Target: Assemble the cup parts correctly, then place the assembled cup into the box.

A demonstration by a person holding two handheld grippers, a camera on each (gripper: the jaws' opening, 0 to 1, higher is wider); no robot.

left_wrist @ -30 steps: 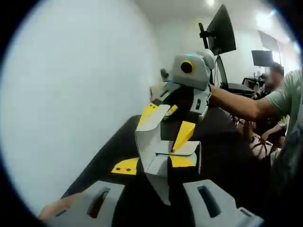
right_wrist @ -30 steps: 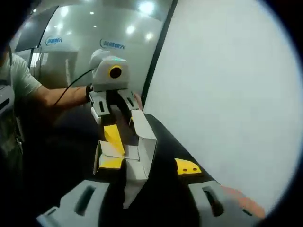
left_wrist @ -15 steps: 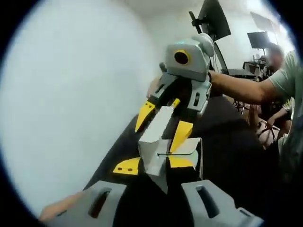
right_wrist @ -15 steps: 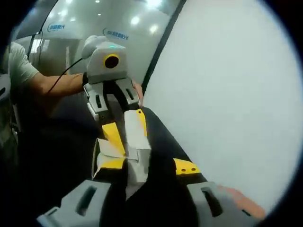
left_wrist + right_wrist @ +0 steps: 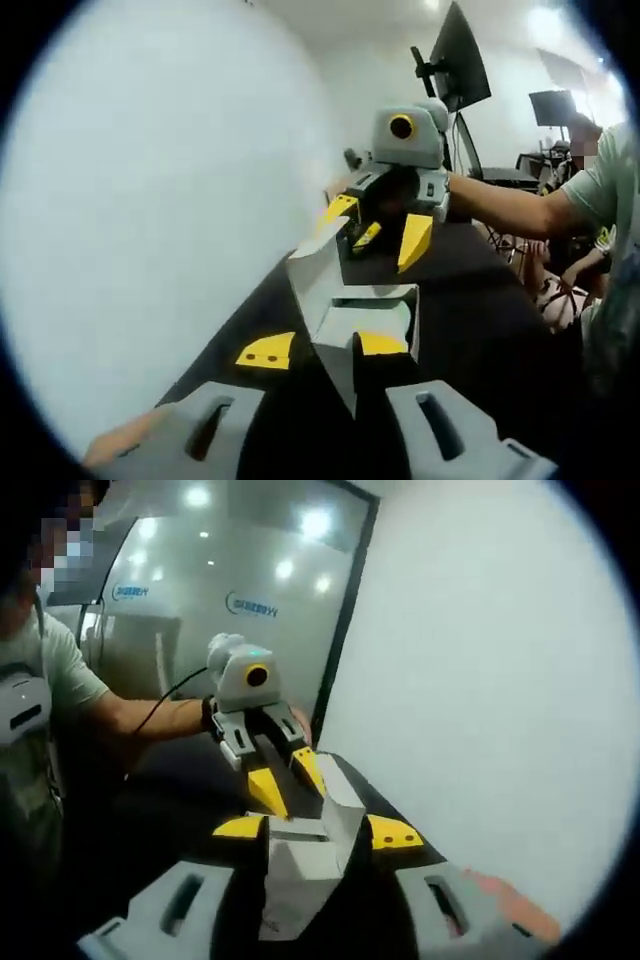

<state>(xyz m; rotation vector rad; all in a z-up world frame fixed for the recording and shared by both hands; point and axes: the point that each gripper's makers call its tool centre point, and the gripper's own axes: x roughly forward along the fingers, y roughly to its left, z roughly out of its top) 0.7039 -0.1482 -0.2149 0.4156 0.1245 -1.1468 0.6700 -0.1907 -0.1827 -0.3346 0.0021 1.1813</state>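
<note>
I judge this an office or laboratory workspace. Beyond the black work table (image 5: pixel 470 300) I see a dark flat monitor on a black arm mount (image 5: pixel 462 60), a second dark screen (image 5: pixel 553 106) further back, and white ceiling lights (image 5: pixel 545 20). In the right gripper view, a frosted glass partition wall with blue lettering (image 5: pixel 250 605) reflects round ceiling lights. A plain white wall panel (image 5: pixel 480 680) borders the table.

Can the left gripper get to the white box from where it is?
Probably yes. In the left gripper view, the white box sits right ahead of the left gripper, with open jaws and nothing in between. The right gripper hovers at the box's far end, so they could bump there.
</note>
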